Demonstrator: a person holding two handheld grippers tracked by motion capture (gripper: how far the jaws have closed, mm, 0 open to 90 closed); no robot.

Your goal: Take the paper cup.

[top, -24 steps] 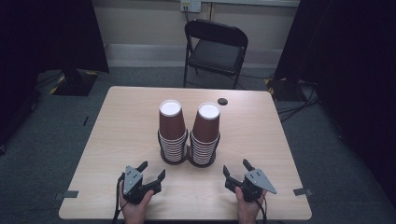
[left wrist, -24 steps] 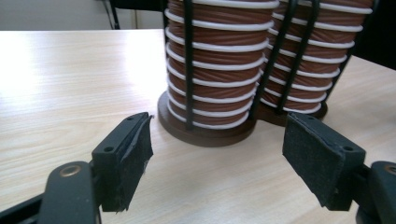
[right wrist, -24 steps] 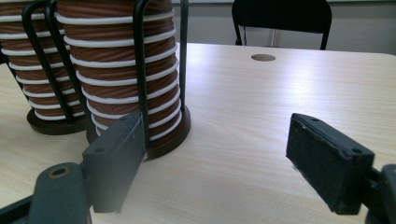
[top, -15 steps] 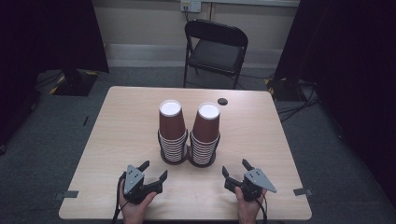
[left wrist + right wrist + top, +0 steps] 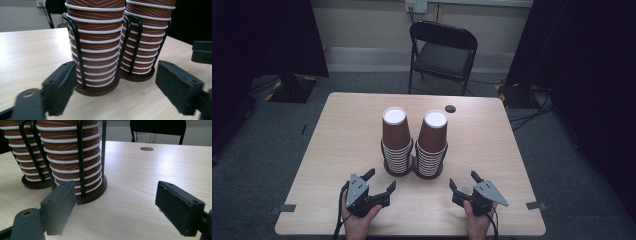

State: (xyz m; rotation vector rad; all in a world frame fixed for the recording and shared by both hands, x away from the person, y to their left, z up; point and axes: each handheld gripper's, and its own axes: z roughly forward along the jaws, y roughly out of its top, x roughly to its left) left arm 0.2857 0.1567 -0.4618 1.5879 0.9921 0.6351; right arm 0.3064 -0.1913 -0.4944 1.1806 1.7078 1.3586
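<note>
Two stacks of brown ribbed paper cups with white rims stand upside down in black wire holders at the table's middle: a left stack (image 5: 396, 142) and a right stack (image 5: 432, 145). My left gripper (image 5: 379, 181) rests near the front edge, open, aimed at the left stack (image 5: 96, 47) with nothing between its jaws. On the other side my right gripper (image 5: 464, 180) is open too and holds nothing. It looks toward the right stack (image 5: 72, 160), which stands just beyond its left jaw. The right gripper's jaw tip (image 5: 202, 52) shows at the far right of the left gripper view.
The light wooden table (image 5: 342, 130) has a small round cable hole (image 5: 450, 108) near its far edge. A black folding chair (image 5: 442, 52) stands behind the table. Dark curtains flank the room, and cables lie on the grey carpet at the right.
Both grippers have shifted very slightly near the front edge; the cup stacks have not moved.
</note>
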